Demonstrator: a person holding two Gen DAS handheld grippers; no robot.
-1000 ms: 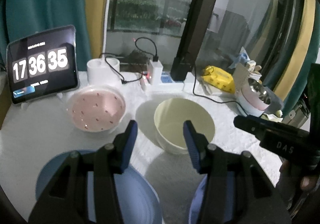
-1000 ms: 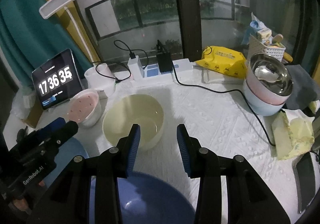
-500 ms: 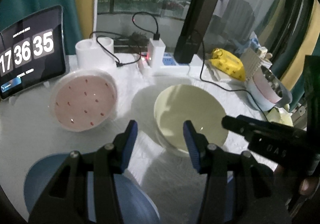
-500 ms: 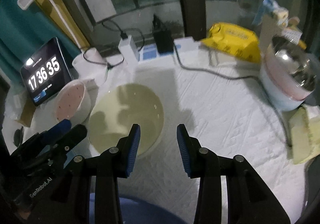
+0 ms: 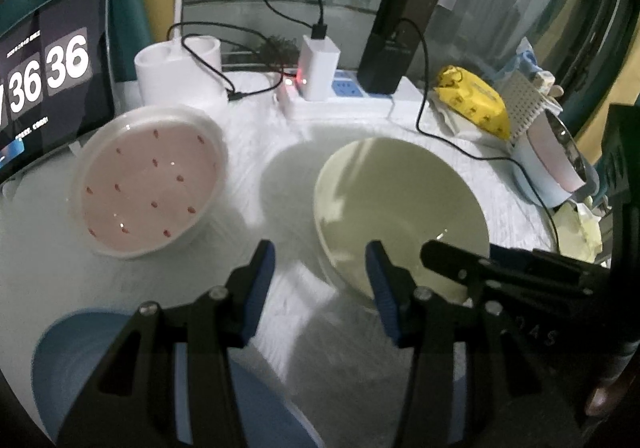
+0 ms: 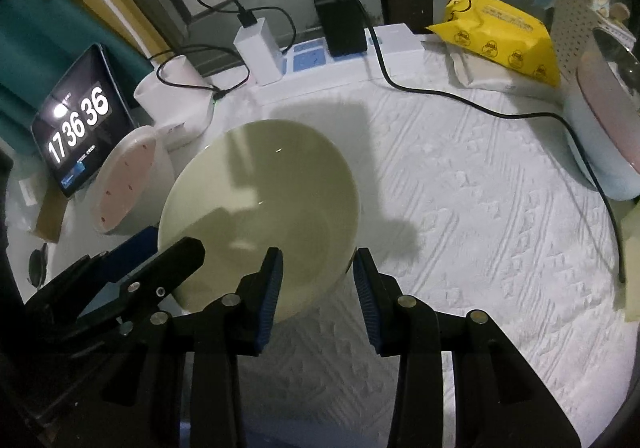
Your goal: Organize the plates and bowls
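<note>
My left fingers stand part open with nothing between them, and my right fingers are likewise apart and empty, both pairs angled steeply down at the tabletop.

Around them, a tablet clock leans at the back left, with a white lamp base beside it. A power strip with a white charger and a black adapter runs along the window, and a black cable trails across the cloth. A yellow wipes pack lies at the back right.

The cream bowl sits empty in the middle; its near rim lies between my right fingers' tips, untouched as far as I can tell, and my left fingers reach it from the other side. The pink bowl, speckled red inside, stands just left of it. A blue plate lies under my left fingers. Stacked bowls with a steel one on top stand far right.
</note>
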